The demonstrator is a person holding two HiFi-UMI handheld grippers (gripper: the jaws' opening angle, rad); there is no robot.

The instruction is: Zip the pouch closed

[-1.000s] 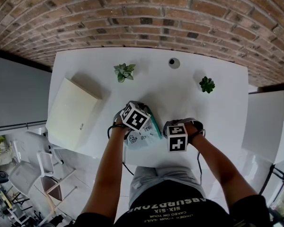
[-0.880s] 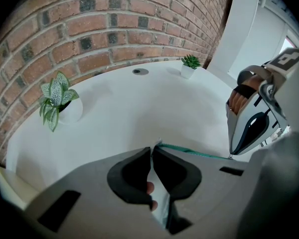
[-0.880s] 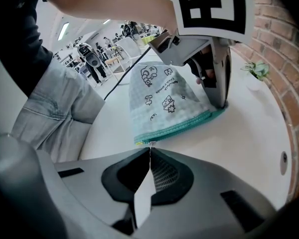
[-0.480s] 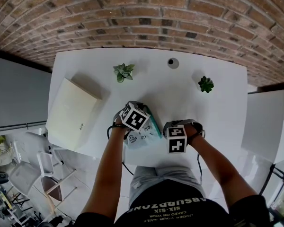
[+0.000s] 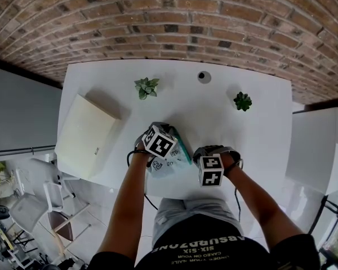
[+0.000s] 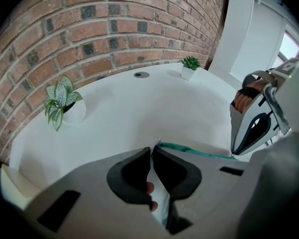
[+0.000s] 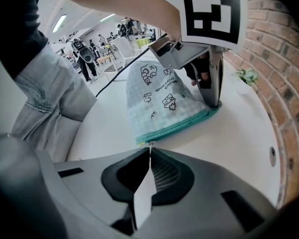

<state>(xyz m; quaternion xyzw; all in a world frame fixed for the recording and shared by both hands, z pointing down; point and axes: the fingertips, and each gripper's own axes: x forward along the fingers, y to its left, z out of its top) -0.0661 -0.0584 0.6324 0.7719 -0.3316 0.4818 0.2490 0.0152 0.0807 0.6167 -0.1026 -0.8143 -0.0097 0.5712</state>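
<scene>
A pale blue checked pouch [image 7: 162, 96] with cartoon prints and a teal zipper edge [image 7: 182, 121] lies on the white table [image 5: 231, 128] near its front edge. My left gripper [image 6: 152, 151] is shut on the pouch's far corner, with pale fabric showing between its pads. The teal zipper [image 6: 199, 152] runs from there to the right. My right gripper [image 7: 149, 151] is shut on the small metal zipper pull [image 7: 150, 144] at the pouch's near end. In the head view the pouch [image 5: 170, 163] lies between the two marker cubes.
A cream box [image 5: 84, 135] sits at the table's left. Two small potted plants [image 5: 146, 86] [image 5: 243, 100] and a round grommet [image 5: 204, 76] stand toward the brick wall. The person's lap is right behind the table's front edge.
The right gripper has tipped slightly. Both hands stay where they were, and the pouch lies as before.
</scene>
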